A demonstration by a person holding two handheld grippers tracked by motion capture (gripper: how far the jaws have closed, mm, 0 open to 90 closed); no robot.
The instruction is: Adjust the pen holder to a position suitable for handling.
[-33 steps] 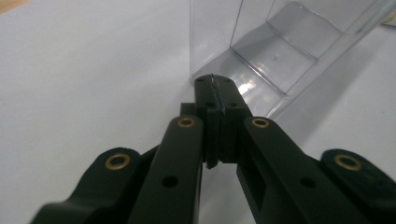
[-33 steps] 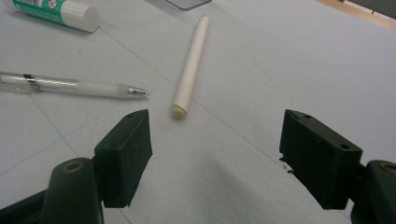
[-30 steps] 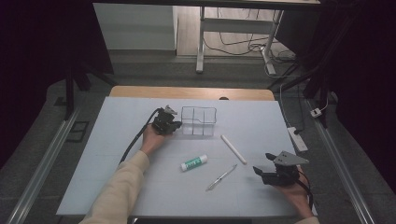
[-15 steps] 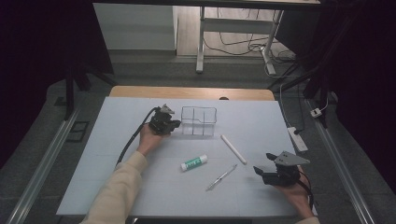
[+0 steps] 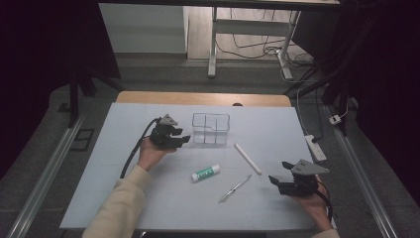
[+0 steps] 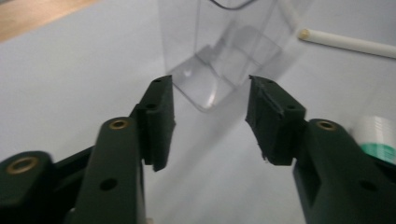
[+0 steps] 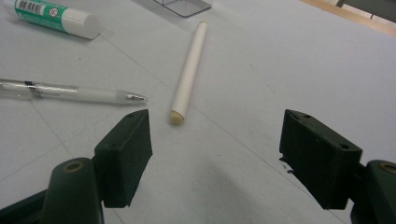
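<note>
On the pale grey bench [image 5: 148, 198], the clear plastic divided box [image 5: 211, 128] stands upright toward the far middle. The left gripper [image 5: 179, 140] sits just beside the box's left wall, its fingers [image 6: 159, 119] having just been opening; they now stand spread with nothing between them, the box's near corner a little ahead of the tips. The right gripper [image 5: 277, 182] rests low at the near right, fingers [image 7: 125, 154] spread wide and empty. Between the two lie a white round stick [image 5: 247, 158], a green-and-white glue stick [image 5: 205, 173] and a clear pen [image 5: 235, 188], all apart from each other.
</note>
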